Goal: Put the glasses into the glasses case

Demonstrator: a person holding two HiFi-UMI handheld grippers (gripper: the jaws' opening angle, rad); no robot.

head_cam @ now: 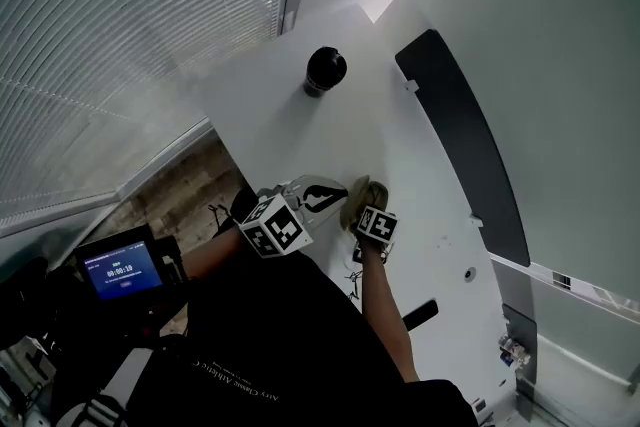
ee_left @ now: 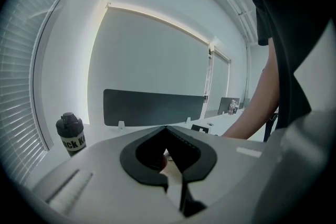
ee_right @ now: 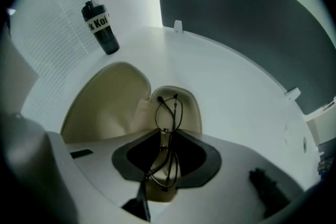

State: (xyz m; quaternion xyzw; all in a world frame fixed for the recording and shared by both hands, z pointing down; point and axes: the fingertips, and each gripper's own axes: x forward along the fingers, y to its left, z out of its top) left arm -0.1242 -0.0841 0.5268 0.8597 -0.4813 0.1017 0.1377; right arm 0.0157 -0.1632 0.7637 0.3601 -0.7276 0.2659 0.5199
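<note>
Two grippers inspected. We find the right gripper (ee_right: 168, 136) clamped on the folded wire-frame glasses (ee_right: 169, 113), which hang above the tray of the open beige glasses case (ee_right: 192, 113); contact undetermined. The left gripper (ee_left: 167, 128), beside the case, has its jaw tips together. Farther off on the white desk (ee_right: 236, 92), a black bottle (ee_right: 101, 26) stands upright before a dark divider panel (ee_right: 236, 18).

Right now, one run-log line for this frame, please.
right tongs: shut on glasses, over open glasses case | left tongs: near glasses case, grip unclear | glasses: not yet released
</note>
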